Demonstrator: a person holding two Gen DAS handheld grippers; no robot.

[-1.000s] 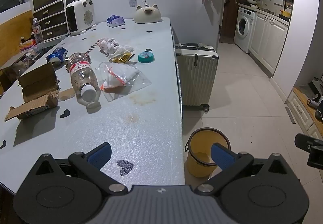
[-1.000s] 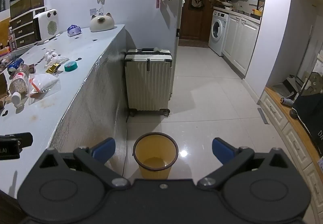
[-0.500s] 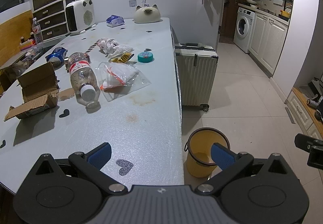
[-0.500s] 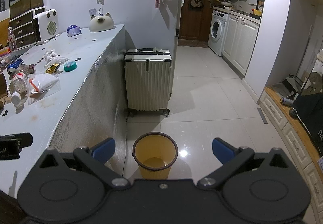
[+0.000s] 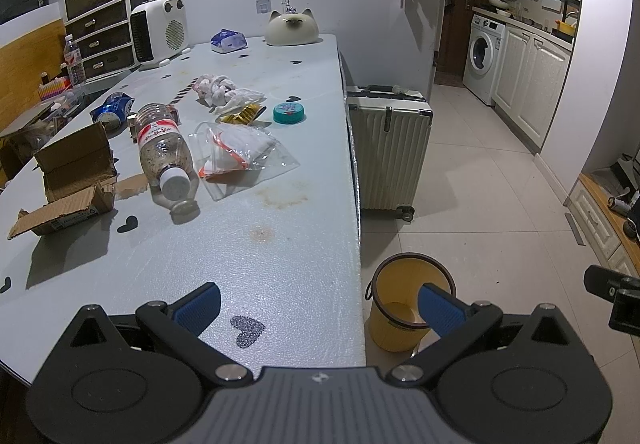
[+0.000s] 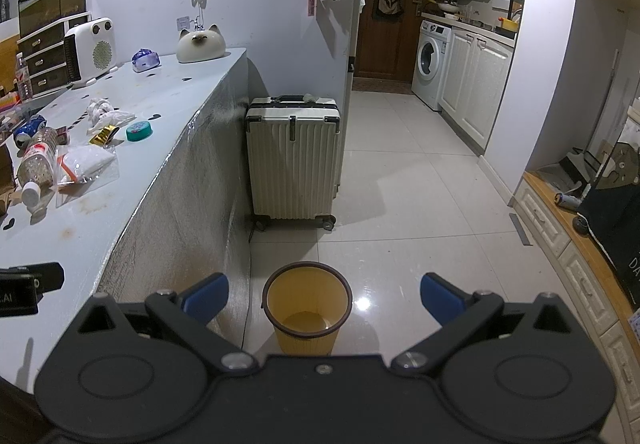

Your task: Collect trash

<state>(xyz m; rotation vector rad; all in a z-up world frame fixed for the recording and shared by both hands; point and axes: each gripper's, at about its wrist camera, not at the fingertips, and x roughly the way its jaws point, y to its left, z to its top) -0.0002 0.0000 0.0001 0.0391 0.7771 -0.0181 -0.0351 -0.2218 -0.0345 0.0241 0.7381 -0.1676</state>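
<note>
Left wrist view: trash, chiefly a bottle (image 5: 164,147) and plastic bag (image 5: 240,155), is strewn on the table (image 5: 280,252) beside the bin (image 5: 404,308); both grippers (image 5: 316,304) (image 6: 324,296) are spread, empty; the round bottle could be nudged rolling

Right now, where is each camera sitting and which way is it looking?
Left wrist: sits on the left gripper above the table, facing down its length over the bottle; both open fingers show.
Right wrist: sits on the right gripper beside the table, facing the floor; open fingers show.
Shared: yellow bin, suitcase, table.
</note>
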